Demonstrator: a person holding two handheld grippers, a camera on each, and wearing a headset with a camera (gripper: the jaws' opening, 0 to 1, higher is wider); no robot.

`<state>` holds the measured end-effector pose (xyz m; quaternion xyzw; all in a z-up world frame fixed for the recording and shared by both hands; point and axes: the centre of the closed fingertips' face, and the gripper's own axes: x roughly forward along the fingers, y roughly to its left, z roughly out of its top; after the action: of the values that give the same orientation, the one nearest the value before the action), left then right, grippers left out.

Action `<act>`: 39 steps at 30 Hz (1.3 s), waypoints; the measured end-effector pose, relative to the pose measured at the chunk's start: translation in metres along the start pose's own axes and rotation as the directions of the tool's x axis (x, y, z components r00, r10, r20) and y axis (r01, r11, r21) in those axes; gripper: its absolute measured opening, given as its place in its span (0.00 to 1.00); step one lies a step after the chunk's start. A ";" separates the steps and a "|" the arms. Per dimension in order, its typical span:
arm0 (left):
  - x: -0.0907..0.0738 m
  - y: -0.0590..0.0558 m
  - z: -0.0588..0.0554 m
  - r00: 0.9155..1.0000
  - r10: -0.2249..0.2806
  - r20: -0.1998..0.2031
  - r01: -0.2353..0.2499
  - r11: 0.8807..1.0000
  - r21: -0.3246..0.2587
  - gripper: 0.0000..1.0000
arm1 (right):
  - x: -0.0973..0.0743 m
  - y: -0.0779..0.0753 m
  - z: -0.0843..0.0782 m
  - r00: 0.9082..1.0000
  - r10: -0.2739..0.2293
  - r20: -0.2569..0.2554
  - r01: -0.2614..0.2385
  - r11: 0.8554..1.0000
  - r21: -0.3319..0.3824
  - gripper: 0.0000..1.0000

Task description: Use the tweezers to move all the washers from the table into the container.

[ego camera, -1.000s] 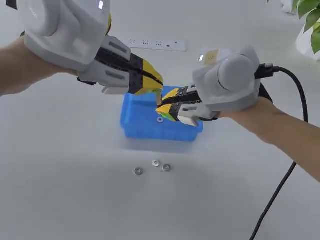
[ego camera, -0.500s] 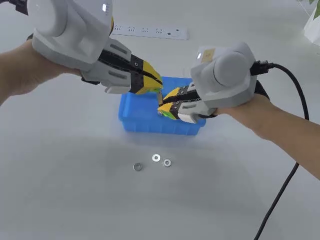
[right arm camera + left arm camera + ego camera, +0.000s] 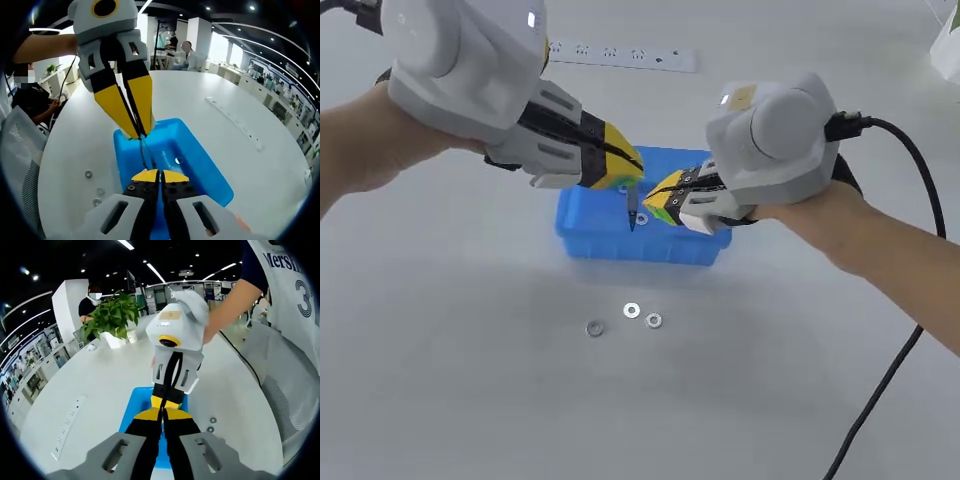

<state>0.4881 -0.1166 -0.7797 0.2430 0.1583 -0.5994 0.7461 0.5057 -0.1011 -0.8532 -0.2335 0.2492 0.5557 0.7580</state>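
Note:
A blue container (image 3: 610, 235) stands mid-table. My left gripper (image 3: 628, 168) hovers over it, shut on thin dark tweezers (image 3: 632, 211) whose tips point down into the bin. My right gripper (image 3: 663, 196) is shut just right of the tweezers, apart from them, with nothing between its jaws. One washer (image 3: 641, 218) lies inside the container, also seen in the right gripper view (image 3: 177, 161). Three washers (image 3: 632, 311) lie on the table in front of the bin. In the right gripper view the tweezers (image 3: 145, 150) hang from the left gripper (image 3: 140, 135) above the container (image 3: 200, 165).
A white power strip (image 3: 620, 55) lies behind the bin. A black cable (image 3: 910, 320) trails from the right gripper across the table's right side. A potted plant (image 3: 112, 315) stands at the far table edge. People sit beyond the table.
My right gripper has drawn back to the right, away from the tweezers, whose tips now show free over the bin. The head camera has shifted a little.

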 end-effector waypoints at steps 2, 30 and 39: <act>-0.002 0.000 0.001 1.000 0.005 -0.001 -0.005 1.000 0.007 0.05 | -0.002 0.000 0.002 1.000 -0.003 0.005 0.003 1.000 0.003 0.05; -0.052 -0.027 0.067 0.999 -0.006 0.050 -0.001 0.991 0.137 0.05 | -0.040 0.029 0.061 0.995 -0.032 0.095 0.042 0.994 -0.100 0.14; -0.060 -0.052 0.078 0.995 -0.056 0.083 0.045 0.990 0.134 0.05 | -0.051 0.062 0.071 0.990 0.037 0.135 -0.017 0.989 -0.144 0.16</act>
<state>0.4189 -0.1189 -0.6918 0.2616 0.0919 -0.6373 0.7190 0.4411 -0.0761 -0.7710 -0.2447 0.1591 0.5971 0.7471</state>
